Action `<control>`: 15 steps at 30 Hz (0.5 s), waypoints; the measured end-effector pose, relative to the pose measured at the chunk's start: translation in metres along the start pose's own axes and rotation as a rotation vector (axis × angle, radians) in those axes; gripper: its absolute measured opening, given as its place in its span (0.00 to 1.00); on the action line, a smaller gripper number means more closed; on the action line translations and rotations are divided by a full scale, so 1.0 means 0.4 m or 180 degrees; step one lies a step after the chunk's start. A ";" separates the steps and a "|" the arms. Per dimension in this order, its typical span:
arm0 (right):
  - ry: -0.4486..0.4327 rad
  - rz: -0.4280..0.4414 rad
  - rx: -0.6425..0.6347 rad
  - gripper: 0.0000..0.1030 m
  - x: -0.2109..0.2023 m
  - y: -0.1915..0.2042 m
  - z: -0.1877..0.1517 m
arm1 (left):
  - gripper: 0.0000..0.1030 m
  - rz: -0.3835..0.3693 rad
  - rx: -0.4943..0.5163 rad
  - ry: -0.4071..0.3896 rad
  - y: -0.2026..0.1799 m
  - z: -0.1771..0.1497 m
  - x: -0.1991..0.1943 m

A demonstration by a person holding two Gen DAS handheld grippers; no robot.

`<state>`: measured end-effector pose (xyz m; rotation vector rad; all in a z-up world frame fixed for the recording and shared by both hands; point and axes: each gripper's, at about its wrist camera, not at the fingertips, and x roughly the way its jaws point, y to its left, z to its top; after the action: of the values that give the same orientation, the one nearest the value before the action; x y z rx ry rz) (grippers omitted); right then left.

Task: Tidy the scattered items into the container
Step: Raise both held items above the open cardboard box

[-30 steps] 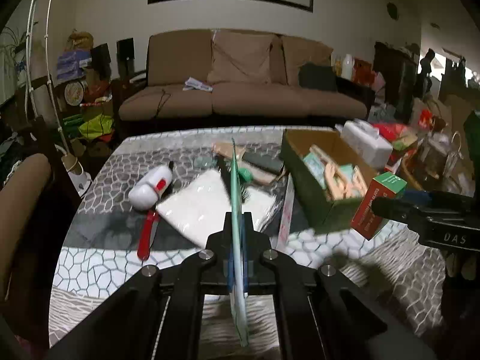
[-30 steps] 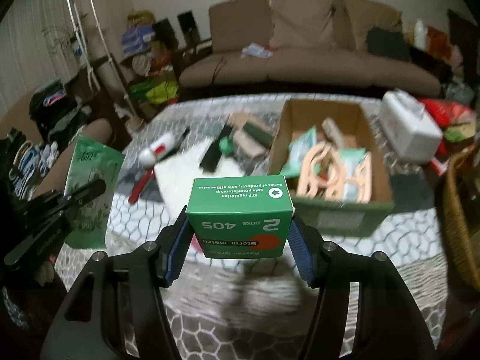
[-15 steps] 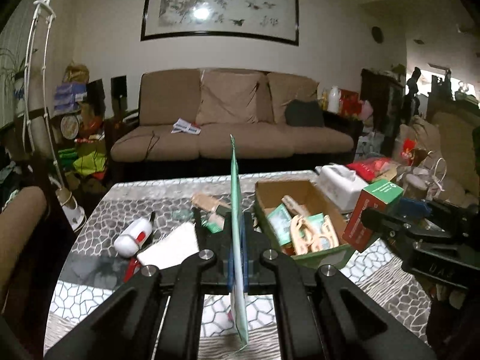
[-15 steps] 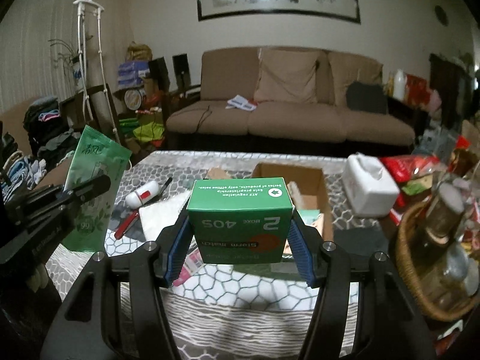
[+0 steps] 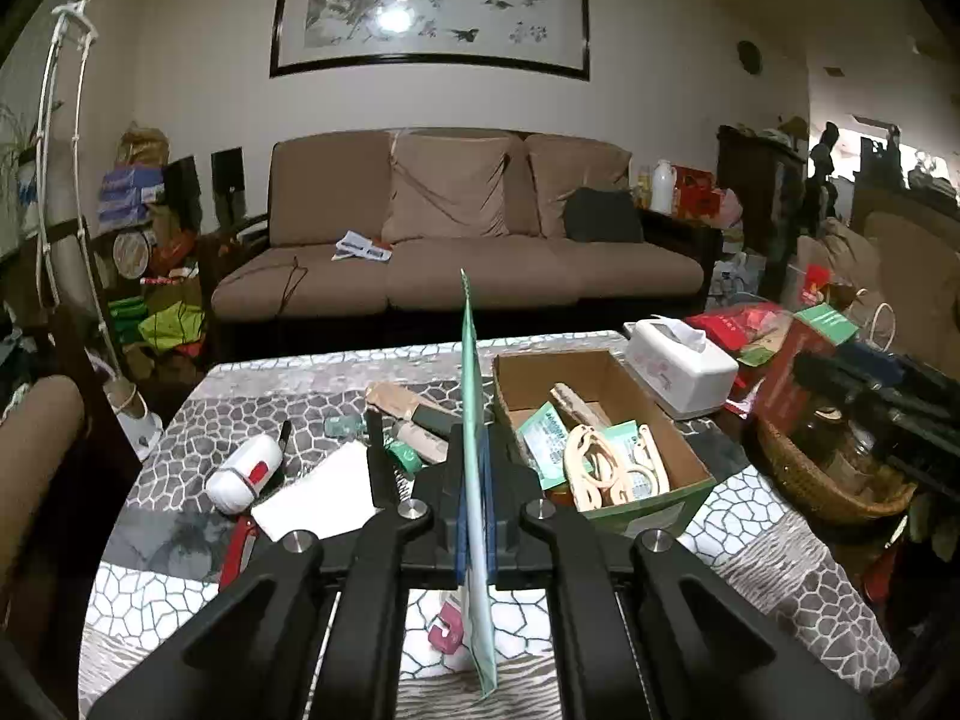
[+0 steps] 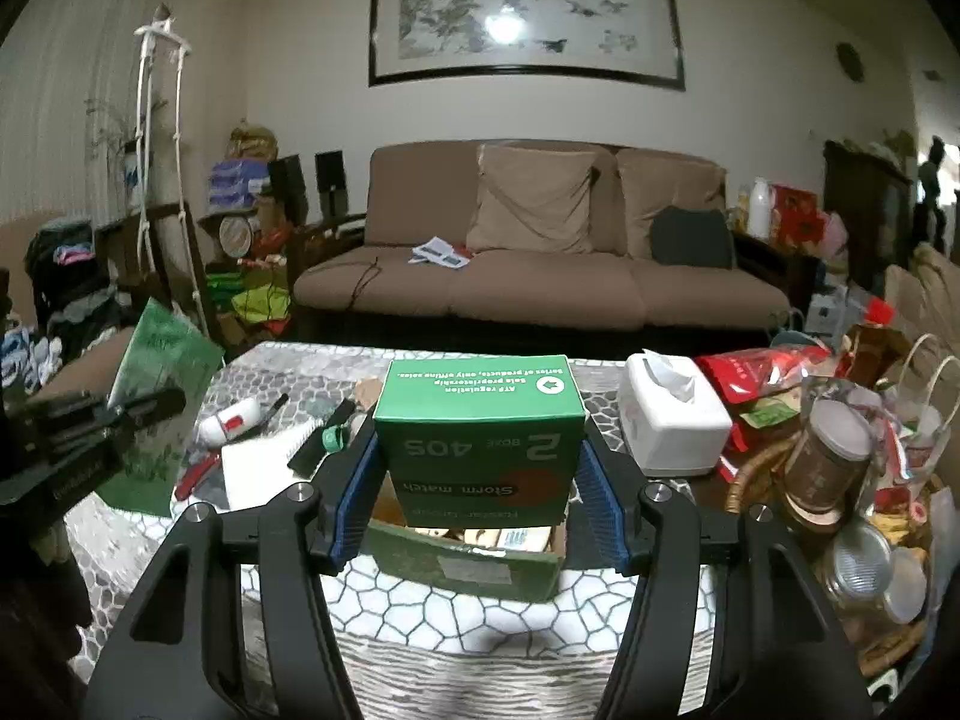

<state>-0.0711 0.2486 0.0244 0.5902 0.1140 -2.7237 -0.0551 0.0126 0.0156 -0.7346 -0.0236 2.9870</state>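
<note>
My left gripper (image 5: 474, 504) is shut on a flat green packet (image 5: 477, 420), seen edge-on; the packet (image 6: 159, 396) also shows at the left of the right wrist view. My right gripper (image 6: 480, 480) is shut on a green matchbox (image 6: 480, 432), held above the near end of the open cardboard box (image 6: 468, 564). The cardboard box (image 5: 654, 504) sits on the table right of centre and holds wooden clips and small packets. Scattered on the table are a white and red tool (image 5: 246, 471), a white sheet (image 5: 318, 498), a black comb (image 5: 375, 456) and a red item (image 5: 237, 546).
A white tissue box (image 5: 678, 366) stands behind the cardboard box. A wicker basket (image 5: 822, 486) with jars and bags is at the right. A pink item (image 5: 447, 636) lies near the front edge. A brown sofa (image 5: 456, 240) is behind the table.
Both grippers have risen and pulled back from the table while keeping their loads. The right gripper with the matchbox now hangs over the near end of the cardboard box.
</note>
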 end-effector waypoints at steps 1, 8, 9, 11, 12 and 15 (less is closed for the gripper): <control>-0.0017 0.0004 0.0013 0.56 0.000 -0.009 0.003 | 0.04 0.0005 0.0006 0.0017 0.000 -0.002 0.004; -0.0104 0.0009 0.0057 0.56 0.000 -0.051 0.004 | 0.04 -0.0021 0.0065 0.0176 -0.020 -0.022 0.038; -0.0099 0.0008 0.0075 0.56 0.003 -0.057 0.005 | 0.04 -0.0026 0.0069 0.0200 -0.022 -0.025 0.043; -0.0105 0.0017 0.0136 0.56 0.007 -0.071 0.006 | 0.04 -0.0025 0.0102 0.0246 -0.030 -0.032 0.053; -0.0108 0.0028 0.0176 0.56 0.010 -0.078 0.007 | 0.04 -0.0023 0.0129 0.0268 -0.034 -0.035 0.058; -0.0126 0.0036 0.0254 0.56 0.022 -0.097 0.013 | 0.04 -0.0073 0.0162 0.0332 -0.040 -0.045 0.070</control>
<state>-0.0943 0.2812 0.0255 0.5567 -0.0079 -2.7376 -0.0706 0.0304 -0.0128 -0.8769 0.0489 2.9114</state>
